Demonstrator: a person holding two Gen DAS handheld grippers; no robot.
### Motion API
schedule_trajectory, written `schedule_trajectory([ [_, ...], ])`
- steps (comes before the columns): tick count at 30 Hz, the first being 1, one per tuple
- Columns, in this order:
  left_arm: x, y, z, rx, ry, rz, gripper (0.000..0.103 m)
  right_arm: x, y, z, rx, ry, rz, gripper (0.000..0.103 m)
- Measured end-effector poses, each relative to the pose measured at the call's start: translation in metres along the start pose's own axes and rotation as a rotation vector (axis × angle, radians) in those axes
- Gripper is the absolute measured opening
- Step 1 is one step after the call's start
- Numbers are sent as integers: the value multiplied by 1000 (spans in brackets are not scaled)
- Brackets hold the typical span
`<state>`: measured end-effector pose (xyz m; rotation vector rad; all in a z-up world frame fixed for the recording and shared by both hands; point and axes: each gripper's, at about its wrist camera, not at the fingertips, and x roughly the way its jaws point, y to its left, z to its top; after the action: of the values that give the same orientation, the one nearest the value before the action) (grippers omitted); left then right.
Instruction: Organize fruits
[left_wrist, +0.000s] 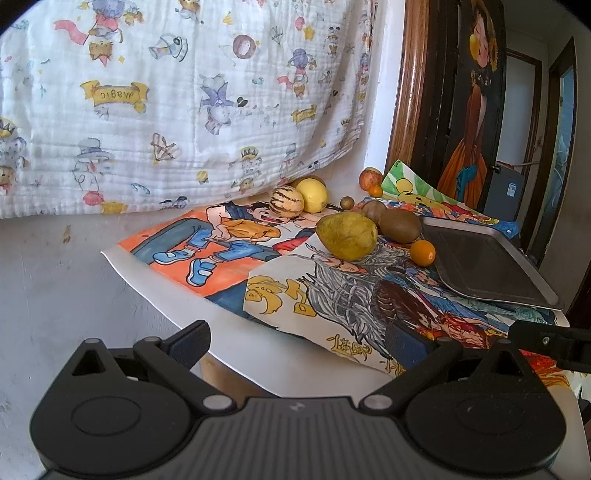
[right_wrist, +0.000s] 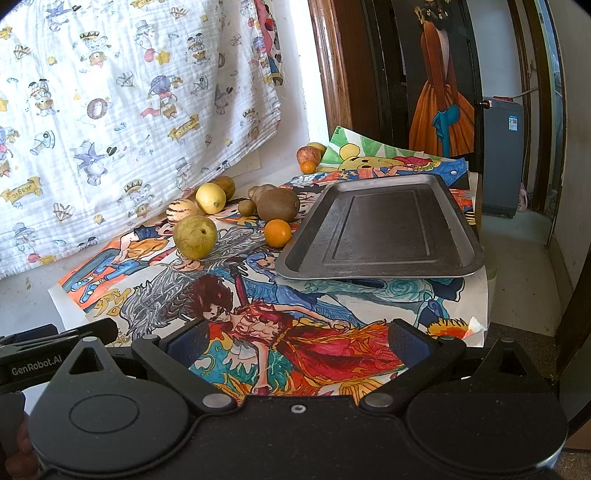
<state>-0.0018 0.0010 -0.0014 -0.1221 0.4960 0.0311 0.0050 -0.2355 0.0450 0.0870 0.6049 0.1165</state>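
Far to the left, a white cloth (left_wrist: 177, 110) with little cartoon prints hangs on the wall.

Below it our left tongs (left_wrist: 297, 343) hang over the near edge of the worktop (left_wrist: 280, 373). Their two fingers are spread wide apart and nothing is between them.

Bright drawings (right_wrist: 295, 332) cover the top of the worktop, and the fruits sit on them in a loose bunch near the wall. First comes a striped melon (right_wrist: 180, 211), touching a yellow lemon (right_wrist: 210, 198). In front of them lies a big green pear (right_wrist: 194, 236). A little to the right is a large brown kiwi (right_wrist: 277, 204), with a small brown fruit (right_wrist: 246, 206) just beside it. A small orange (right_wrist: 277, 232) sits in front of the kiwi, right by the tray's edge.

Further back, near the wooden door frame (right_wrist: 332, 74), sits a red apple (right_wrist: 309, 154) with a tiny orange (right_wrist: 307, 167) touching it.

On the right lies a grey metal tray (right_wrist: 380, 266) (no fruit is in it).

Our right tongs (right_wrist: 297, 343) hang over the drawings, in front of the tray. They are also wide open and hold nothing.
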Motion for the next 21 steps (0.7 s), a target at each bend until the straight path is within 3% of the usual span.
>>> schedule_trajectory([
  [13,7,4,-6,-11,26,9,103,2,-2,1,7,5,4,102],
  [21,21,6,14,11,48,14,103,14,-4,20,-41,0,45,103],
])
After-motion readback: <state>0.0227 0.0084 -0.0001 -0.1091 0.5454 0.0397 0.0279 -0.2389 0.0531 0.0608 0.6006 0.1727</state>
